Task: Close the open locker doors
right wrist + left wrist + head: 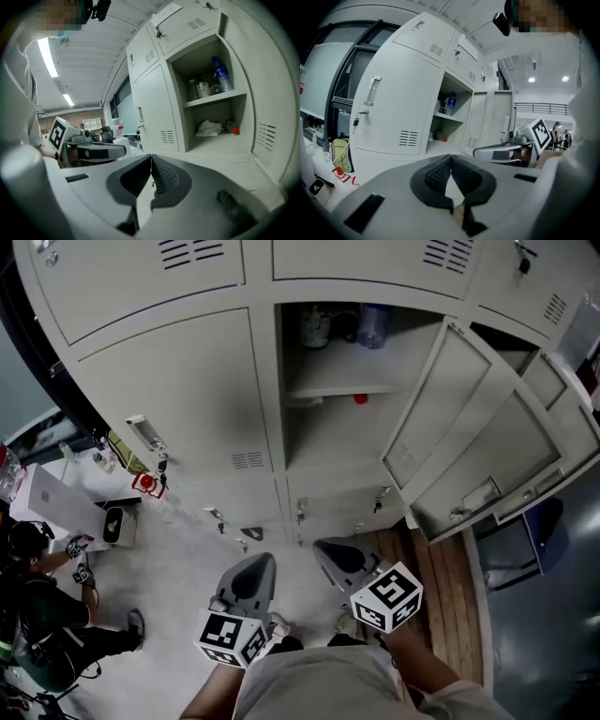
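Observation:
A bank of pale grey lockers fills the head view. The middle locker (352, 381) stands open, with bottles (373, 324) on its shelf and a small red thing below. Its door (448, 409) swings out to the right. A second open door (511, 460) hangs beyond it. Both grippers are low, well short of the lockers. My left gripper (262, 561) (451, 157) is shut with nothing in it. My right gripper (325, 546) (151, 157) is also shut and holds nothing. The right gripper view shows the open compartment (211, 117) with a crumpled cloth (209, 127) inside.
The closed locker (178, 399) on the left has a handle and keys (161, 467) hanging from it. A person (42, 615) sits on the floor at lower left beside a white box (56, 502). A strip of wooden flooring (450, 592) lies under the open doors.

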